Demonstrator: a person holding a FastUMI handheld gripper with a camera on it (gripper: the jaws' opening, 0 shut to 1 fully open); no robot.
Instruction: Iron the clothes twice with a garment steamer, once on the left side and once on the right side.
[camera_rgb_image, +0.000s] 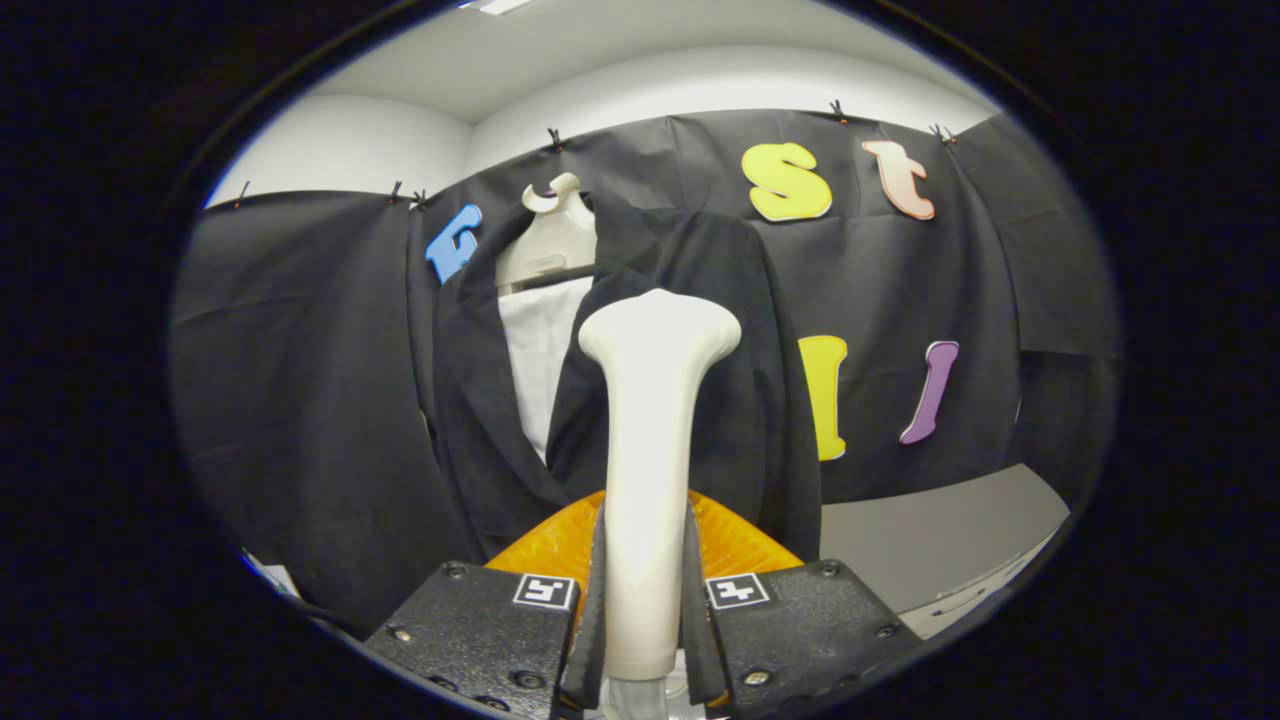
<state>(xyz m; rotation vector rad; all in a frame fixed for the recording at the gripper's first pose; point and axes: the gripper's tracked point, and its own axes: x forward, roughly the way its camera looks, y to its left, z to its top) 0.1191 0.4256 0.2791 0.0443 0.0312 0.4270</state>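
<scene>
Cream plastic — hard, smooth and probably a little slippery — makes up the steamer (648, 440), which stands upright between the fingers of the gripper (645, 600). Both fingers press on its handle, one from 9 o'clock and one from 3 o'clock, so the jaws are closed narrow on it. The flared head rises toward 12 o'clock, well above the fingertips, and covers part of the jacket (690, 400) beyond.

By the look of it the steamer is rigid and fairly light, yet top-heavy with the grip this low; a tube seems to leave its base, so some drag from below is likely. Holding the straight handle, as now, looks right — the wide head gives no purchase.

Beyond the head, the dark jacket hangs from a pale hanger (548, 240) at about 11 o'clock, over a white shirt (535, 350). Its cloth is soft and limp and will likely give way under pressure. Whether the head touches the fabric, I cannot tell. An orange ribbed piece (740, 545) sits just behind the handle, its purpose unclear.
</scene>
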